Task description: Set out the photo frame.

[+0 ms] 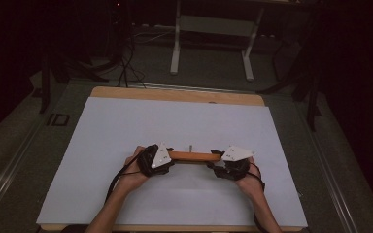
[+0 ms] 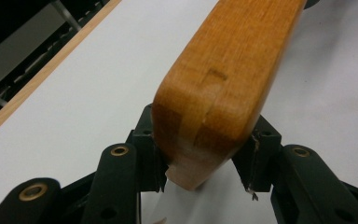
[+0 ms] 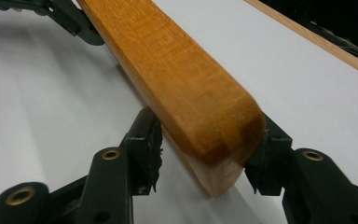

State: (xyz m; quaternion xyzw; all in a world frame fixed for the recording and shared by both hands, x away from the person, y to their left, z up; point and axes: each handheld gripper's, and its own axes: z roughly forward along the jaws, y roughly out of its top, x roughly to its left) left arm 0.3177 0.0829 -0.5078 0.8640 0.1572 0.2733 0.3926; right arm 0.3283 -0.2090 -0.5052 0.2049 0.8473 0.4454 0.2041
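Note:
An orange-brown wooden bar (image 1: 194,156) lies crosswise between my two grippers, low over the white sheet (image 1: 175,121). My left gripper (image 1: 168,160) is shut on its left end, and in the left gripper view both black jaws clamp the rounded end of the bar (image 2: 223,79) at the left gripper (image 2: 205,156). My right gripper (image 1: 216,163) is shut on the other end. In the right gripper view the bar (image 3: 177,79) runs away from the right gripper (image 3: 207,156) toward the other gripper (image 3: 70,21). A thin grey peg (image 1: 190,147) stands just behind the bar's middle.
The white sheet covers most of a wooden table, whose bare edge (image 1: 175,93) shows at the far side. Beyond it, on the dark floor, stand a white desk frame (image 1: 212,43) and black cables (image 1: 126,63). Both forearms enter from the bottom.

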